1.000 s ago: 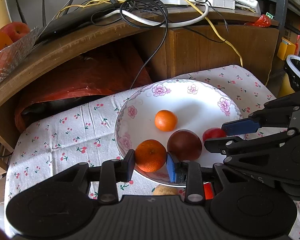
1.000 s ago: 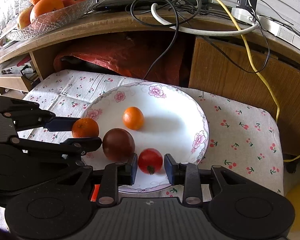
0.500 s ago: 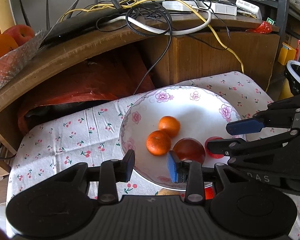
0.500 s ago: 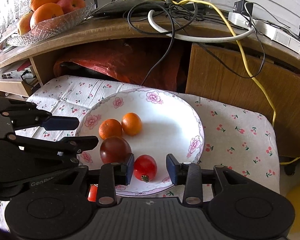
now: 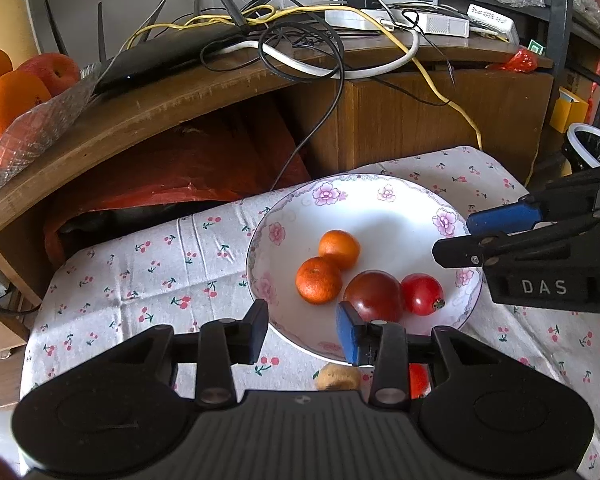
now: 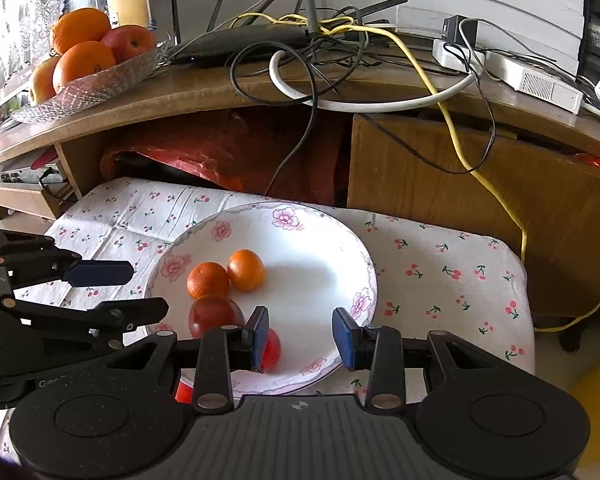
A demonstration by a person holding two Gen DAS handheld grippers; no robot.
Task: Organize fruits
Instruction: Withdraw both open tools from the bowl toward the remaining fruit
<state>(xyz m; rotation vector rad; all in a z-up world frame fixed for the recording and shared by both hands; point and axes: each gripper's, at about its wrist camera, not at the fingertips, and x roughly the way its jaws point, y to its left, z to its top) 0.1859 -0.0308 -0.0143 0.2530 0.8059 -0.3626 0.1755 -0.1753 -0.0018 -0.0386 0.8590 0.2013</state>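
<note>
Broadly, a cherry-print cloth (image 5: 148,264) covers the low table, and the floral plate (image 6: 312,232) sits on it as the collecting place for the fruit. Four pieces lie together in the plate's near-left part: two mandarins (image 6: 208,280) touching each other, a dark plum-coloured fruit (image 5: 374,296) just in front of them, and a red tomato (image 5: 422,294) touching its side. Grouping them likely keeps round fruit from rolling to the rim. Being nearly spherical, none has a clear long axis; only the tomato shows direction, its stem scar facing right in the left wrist view. Below the plate's near edge a small brown fruit (image 5: 338,377) and something red (image 5: 418,380) lie on the cloth, seemingly yet to be gathered. Both tools hover empty: the left gripper (image 5: 302,330) has its fingers spread over the plate's near rim, and the right gripper (image 6: 300,336) likewise stands wide apart, its left finger just in front of the tomato, gripping nothing.
</note>
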